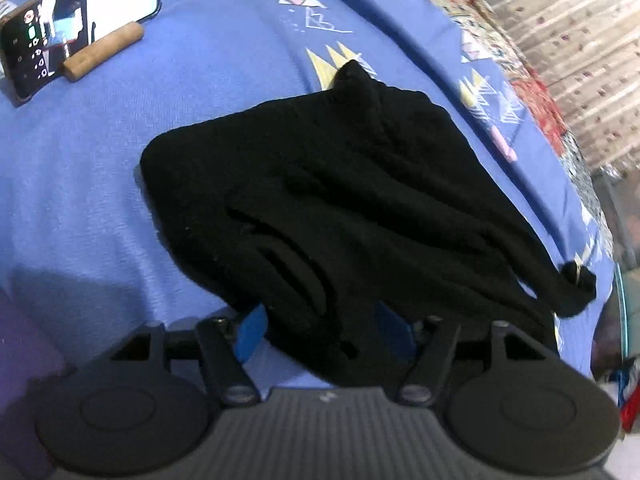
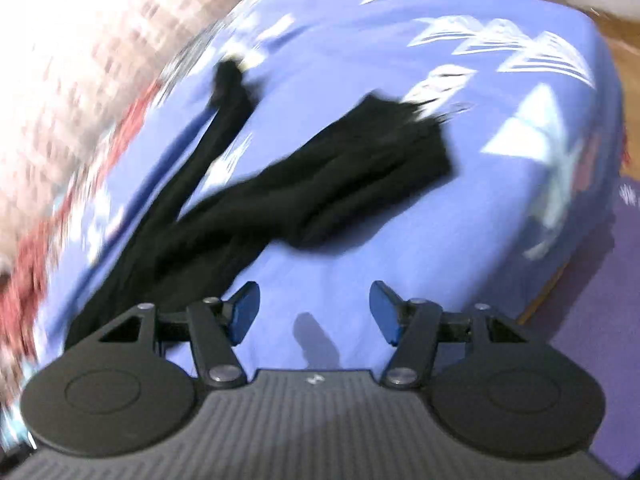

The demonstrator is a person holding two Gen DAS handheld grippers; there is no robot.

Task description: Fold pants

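Observation:
The black pants (image 1: 340,184) lie bunched in a rough folded heap on the blue patterned sheet (image 1: 120,168). One thin end of them trails to the right. My left gripper (image 1: 323,332) is at the heap's near edge. Its blue pads (image 1: 252,330) stand apart, and a loose fold of the cloth lies between them without being pinched. In the blurred right wrist view the pants (image 2: 320,188) stretch diagonally across the sheet (image 2: 460,240). My right gripper (image 2: 315,312) is open over bare sheet just in front of them, with nothing between its fingers.
A phone (image 1: 80,20) leans in a stand at the far left, with a wooden cylinder (image 1: 104,52) lying beside it. A flowered blanket (image 1: 560,40) runs along the far right edge. A purple mat (image 2: 600,320) and wooden floor (image 2: 624,48) lie beyond the bed's edge.

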